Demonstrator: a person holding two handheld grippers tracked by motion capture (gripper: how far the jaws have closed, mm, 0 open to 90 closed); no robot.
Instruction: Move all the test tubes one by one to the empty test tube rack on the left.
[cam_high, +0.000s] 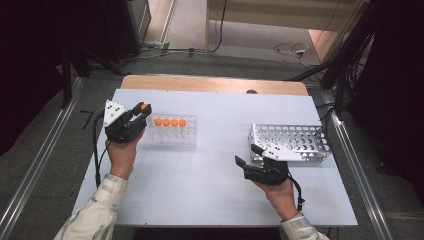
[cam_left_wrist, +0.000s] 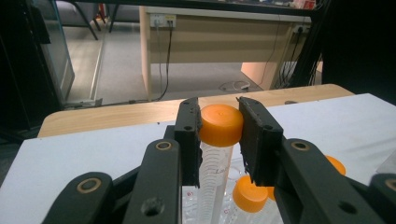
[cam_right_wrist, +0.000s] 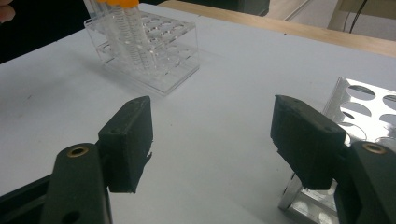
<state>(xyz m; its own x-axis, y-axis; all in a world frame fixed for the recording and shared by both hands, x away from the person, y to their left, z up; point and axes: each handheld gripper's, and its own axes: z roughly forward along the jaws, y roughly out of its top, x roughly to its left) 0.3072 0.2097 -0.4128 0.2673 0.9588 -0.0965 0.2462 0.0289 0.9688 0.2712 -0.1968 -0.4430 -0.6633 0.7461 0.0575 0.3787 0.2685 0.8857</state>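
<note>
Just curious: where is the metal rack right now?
In the high view, the metal rack sits on the table's right side, just beyond the open right gripper, far from the clear rack.

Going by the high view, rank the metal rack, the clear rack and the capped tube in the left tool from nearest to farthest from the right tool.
1. Metal rack, just beside the right tool.
2. Clear rack, mid-table to the left.
3. Capped tube, far left, clamped in the left tool.

Orange-capped tube (cam_high: 144, 106) in left gripper (cam_high: 135, 116) – above clear rack (cam_high: 172, 136)
</note>
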